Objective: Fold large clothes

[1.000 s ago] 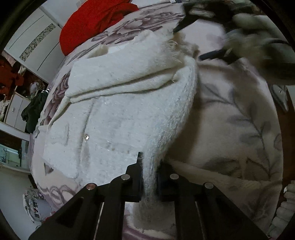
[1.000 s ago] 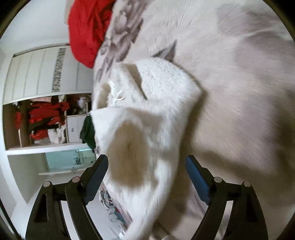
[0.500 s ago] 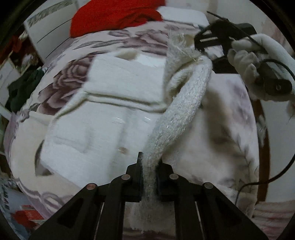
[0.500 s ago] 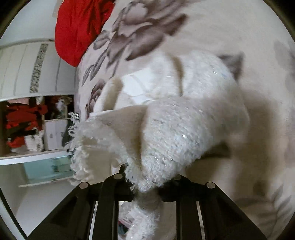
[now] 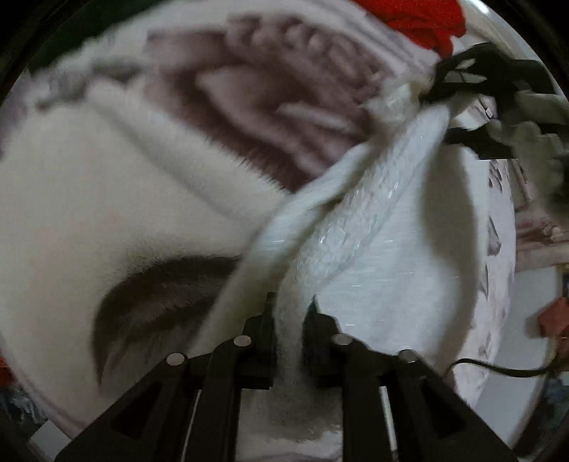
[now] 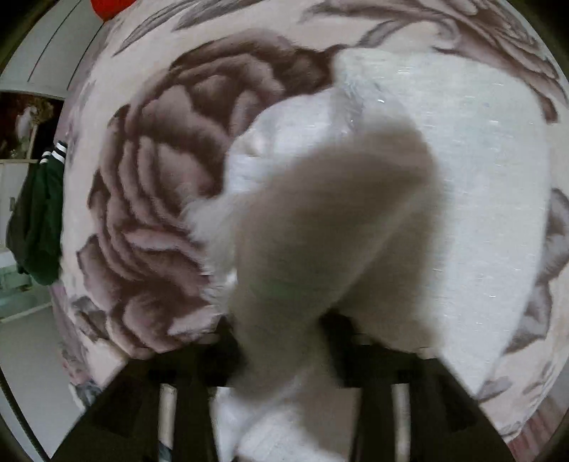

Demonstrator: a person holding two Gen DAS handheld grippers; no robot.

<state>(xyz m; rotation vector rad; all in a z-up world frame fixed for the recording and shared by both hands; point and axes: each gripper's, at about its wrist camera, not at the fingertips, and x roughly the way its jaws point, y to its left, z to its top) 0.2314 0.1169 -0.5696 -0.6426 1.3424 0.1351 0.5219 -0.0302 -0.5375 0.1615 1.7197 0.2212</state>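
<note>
A fuzzy white knit garment (image 5: 373, 220) lies on a floral bedspread (image 5: 249, 92). My left gripper (image 5: 290, 320) is shut on one edge of it, and the fabric stretches taut up to the right gripper (image 5: 458, 92), held by a gloved hand at the upper right. In the right wrist view my right gripper (image 6: 284, 341) is shut on a bunched fold of the garment (image 6: 320, 231), which hangs over the flat part (image 6: 480, 177) and hides the fingertips.
A red garment (image 5: 423, 21) lies at the far end of the bed. A dark green garment (image 6: 35, 220) hangs beyond the bed's left side. A black cable (image 5: 498, 369) runs along the right bed edge.
The right gripper closed on the garment's edge. Both grippers lifted that side and swung it across, over the flat part. The views are now motion-blurred.
</note>
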